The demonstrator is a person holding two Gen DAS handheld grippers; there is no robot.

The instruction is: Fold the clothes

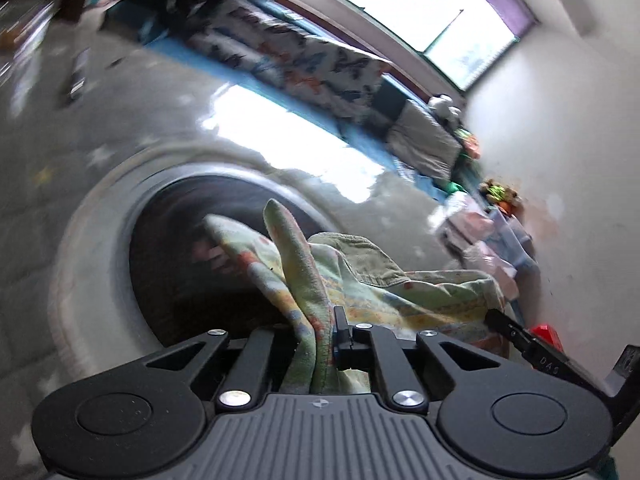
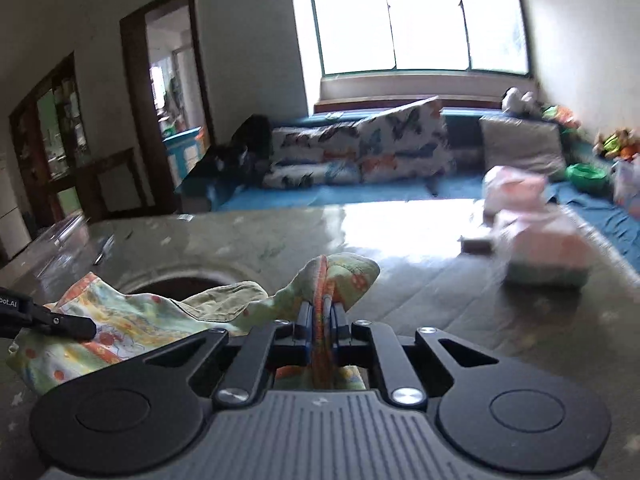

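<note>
**Garment gripped, fold hardly begun**

Both tongs pinch the printed garment (image 2: 132,320): the left tongs (image 1: 316,332) clamp a bunched edge, the right tongs (image 2: 320,320) another. It hangs rumpled between them above the table (image 2: 400,280), near its round hole (image 1: 168,248). Spreading and every fold seem left. A folded stack (image 2: 540,248) sits apart.

table (image 2: 400,280) ahead open | folded pile (image 2: 540,240) right — round hole (image 2: 180,284) left
</note>
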